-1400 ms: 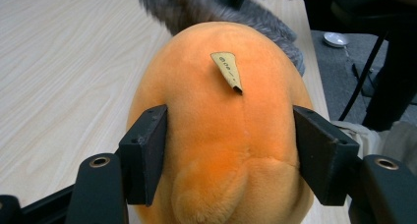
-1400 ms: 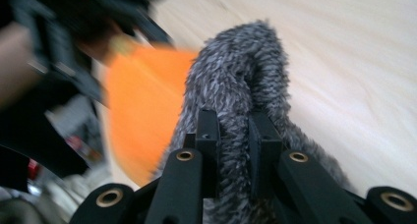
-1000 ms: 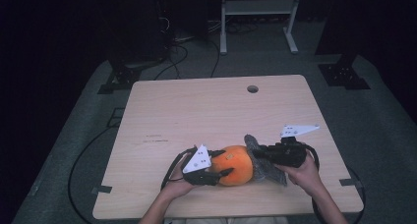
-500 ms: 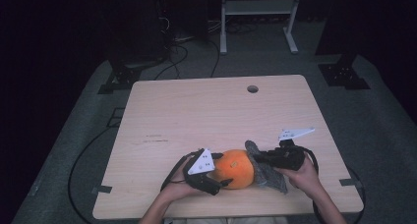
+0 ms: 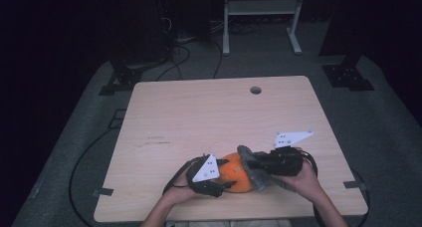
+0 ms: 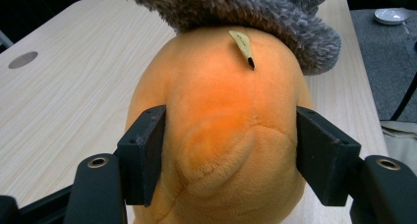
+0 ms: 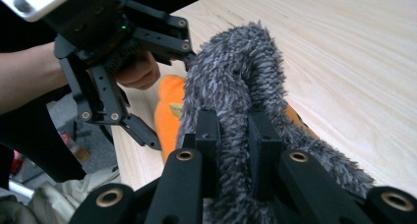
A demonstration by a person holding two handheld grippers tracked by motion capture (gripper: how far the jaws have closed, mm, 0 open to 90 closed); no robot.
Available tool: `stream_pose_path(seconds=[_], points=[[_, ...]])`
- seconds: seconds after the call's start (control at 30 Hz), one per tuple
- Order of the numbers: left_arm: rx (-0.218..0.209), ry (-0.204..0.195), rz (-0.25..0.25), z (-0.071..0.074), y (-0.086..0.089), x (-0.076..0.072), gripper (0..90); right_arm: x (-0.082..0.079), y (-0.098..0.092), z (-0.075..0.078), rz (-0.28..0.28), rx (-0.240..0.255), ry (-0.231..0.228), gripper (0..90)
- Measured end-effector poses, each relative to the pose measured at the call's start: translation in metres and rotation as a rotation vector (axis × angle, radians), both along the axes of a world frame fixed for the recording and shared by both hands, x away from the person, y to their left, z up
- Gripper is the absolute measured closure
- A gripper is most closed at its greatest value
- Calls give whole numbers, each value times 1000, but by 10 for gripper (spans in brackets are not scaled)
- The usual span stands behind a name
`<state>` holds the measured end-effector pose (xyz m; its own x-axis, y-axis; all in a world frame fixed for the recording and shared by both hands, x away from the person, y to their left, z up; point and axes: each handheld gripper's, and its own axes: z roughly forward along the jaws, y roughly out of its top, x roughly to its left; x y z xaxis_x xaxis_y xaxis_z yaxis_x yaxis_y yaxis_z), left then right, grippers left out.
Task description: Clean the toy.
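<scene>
One orange plush toy (image 5: 234,177) lies near the lower edge of the wooden table (image 5: 199,117), in the lower centre of the high view, with one grey fuzzy cloth (image 5: 251,167) draped against its right side. Two grippers work on it, one in each of the person's hands, whose forearms enter from the bottom of the frame.

The left gripper (image 5: 219,179) sits at the lower left of the toy. In the left gripper view its two black jaws stand on either side of the orange body (image 6: 221,130), partly open; their pads press against the plush flanks, so they have hold of the toy. These jaws have just been closing, with the toy between them. One small yellowish tag (image 6: 243,44) sticks out near the top of the toy, just under the grey cloth (image 6: 255,13) that caps it along the upper edge of the frame.

The right gripper (image 5: 256,163) comes in from the right of the toy. In the right gripper view its two jaws are drawn nearly together, pinching a fold of the grey cloth (image 7: 241,91), which rises up the middle of the frame. Behind it, in the upper left, the left gripper (image 7: 167,86) and one hand (image 7: 140,69) are seen, with a strip of the orange toy (image 7: 169,116) between.

One round hole (image 5: 256,90) marks the table's upper centre.
</scene>
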<state>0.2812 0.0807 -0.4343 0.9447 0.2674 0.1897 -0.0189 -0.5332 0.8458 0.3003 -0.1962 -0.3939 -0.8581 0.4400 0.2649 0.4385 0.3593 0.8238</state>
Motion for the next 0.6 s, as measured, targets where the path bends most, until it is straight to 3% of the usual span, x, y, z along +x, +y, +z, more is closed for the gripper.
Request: stream_pose_path(seconds=[0.2, 0.3, 0.37, 0.43, 0.53, 0.6], points=[[-40, 50, 14, -2, 6, 7, 338, 17, -27, -26, -95, 3, 106, 775], [-58, 77, 29, -3, 9, 10, 334, 20, -35, -36, -105, -1, 157, 774], [-71, 96, 39, -3, 11, 12, 334, 22, -37, -40, -121, -37, 160, 775], [-80, 109, 44, -4, 13, 14, 334, 21, -37, -39, -121, -40, 157, 776], [-85, 116, 52, -4, 14, 15, 334, 16, -34, -27, -104, 8, 122, 777], [-96, 124, 58, -5, 14, 16, 334, 11, -29, -17, -60, 63, 91, 776]])
